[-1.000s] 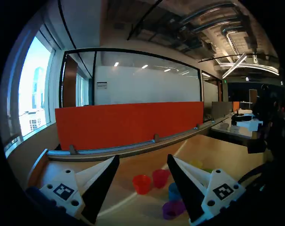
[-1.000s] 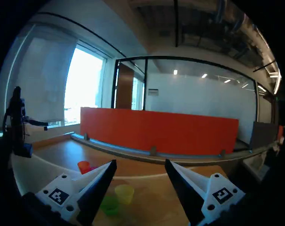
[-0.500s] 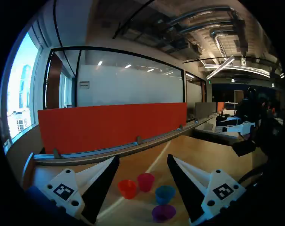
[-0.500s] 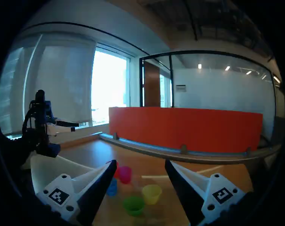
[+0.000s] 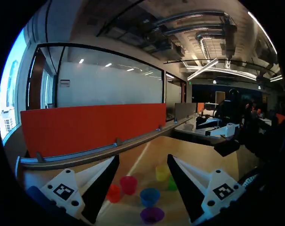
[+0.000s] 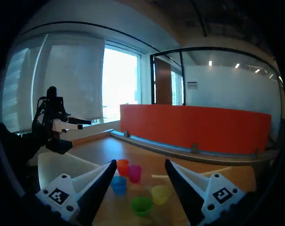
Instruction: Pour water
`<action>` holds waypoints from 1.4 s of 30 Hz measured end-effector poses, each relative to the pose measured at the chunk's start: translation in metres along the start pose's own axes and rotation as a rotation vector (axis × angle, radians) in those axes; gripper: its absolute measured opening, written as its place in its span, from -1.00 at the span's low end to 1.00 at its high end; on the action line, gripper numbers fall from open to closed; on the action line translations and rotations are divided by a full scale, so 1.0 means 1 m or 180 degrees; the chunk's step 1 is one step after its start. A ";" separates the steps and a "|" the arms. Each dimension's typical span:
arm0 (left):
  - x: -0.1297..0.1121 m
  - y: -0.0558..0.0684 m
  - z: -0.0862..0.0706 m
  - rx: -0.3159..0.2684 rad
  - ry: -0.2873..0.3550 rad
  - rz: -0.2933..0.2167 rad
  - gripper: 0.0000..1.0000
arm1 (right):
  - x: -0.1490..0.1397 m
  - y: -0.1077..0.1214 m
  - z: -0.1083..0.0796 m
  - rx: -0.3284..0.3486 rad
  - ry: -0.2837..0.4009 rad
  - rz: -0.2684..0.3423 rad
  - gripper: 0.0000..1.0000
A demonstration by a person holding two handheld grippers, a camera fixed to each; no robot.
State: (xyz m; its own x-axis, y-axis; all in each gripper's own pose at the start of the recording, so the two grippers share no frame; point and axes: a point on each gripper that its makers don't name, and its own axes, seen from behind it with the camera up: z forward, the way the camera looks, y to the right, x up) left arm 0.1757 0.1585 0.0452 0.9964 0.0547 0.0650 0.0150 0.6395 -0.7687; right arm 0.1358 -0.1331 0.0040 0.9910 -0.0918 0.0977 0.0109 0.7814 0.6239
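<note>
The left gripper (image 5: pixel 142 156) swings right: the yellow cup (image 5: pixel 162 172) and green cup (image 5: pixel 172 184) slide in beside the pink cup (image 5: pixel 128 184) on the desk (image 5: pixel 187 148); jaws wide, empty. The right gripper (image 6: pixel 140 161) pans left, the cups now centred under its wide, empty jaws. Lining up, I'd say, nothing picked yet.

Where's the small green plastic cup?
Right gripper view, low centre: the green plastic cup stands on the wooden table, just left of the yellow plastic cup.
</note>
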 end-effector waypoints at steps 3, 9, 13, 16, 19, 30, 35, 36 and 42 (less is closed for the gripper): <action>-0.006 -0.002 0.003 -0.0045 -0.0096 0.0046 0.88 | -0.004 0.001 0.003 0.0010 -0.0092 -0.0049 0.99; -0.013 -0.011 0.012 -0.0144 -0.0279 0.0001 0.88 | -0.014 -0.001 0.008 0.0070 -0.0329 -0.0142 0.98; -0.019 -0.011 0.017 -0.0254 -0.0415 -0.0018 0.88 | -0.021 -0.004 0.011 0.0121 -0.0490 -0.0238 0.99; -0.026 -0.007 0.021 -0.0358 -0.0518 -0.0016 0.88 | -0.029 -0.004 0.013 0.0155 -0.0614 -0.0313 0.98; -0.033 -0.005 0.025 -0.0422 -0.0607 0.0030 0.88 | -0.038 -0.004 0.015 0.0180 -0.0734 -0.0386 0.99; -0.063 -0.008 0.046 -0.0479 -0.0877 0.0200 0.88 | -0.062 -0.012 0.025 0.0273 -0.1005 -0.0509 0.99; -0.080 -0.004 0.056 -0.0558 -0.1010 0.0262 0.88 | -0.079 -0.013 0.029 0.0302 -0.1141 -0.0546 0.99; -0.083 -0.003 0.059 -0.0571 -0.1039 0.0270 0.88 | -0.083 -0.013 0.030 0.0307 -0.1167 -0.0545 0.99; -0.103 -0.002 0.070 -0.0625 -0.1184 0.0296 0.88 | -0.108 -0.010 0.034 0.0328 -0.1299 -0.0530 0.99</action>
State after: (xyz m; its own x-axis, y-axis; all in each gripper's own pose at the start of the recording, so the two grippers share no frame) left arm 0.0669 0.2049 0.0842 0.8968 0.4009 0.1871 -0.0220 0.4628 -0.8862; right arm 0.0239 -0.1523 0.0136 0.8428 -0.4631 0.2742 0.1320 0.6718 0.7289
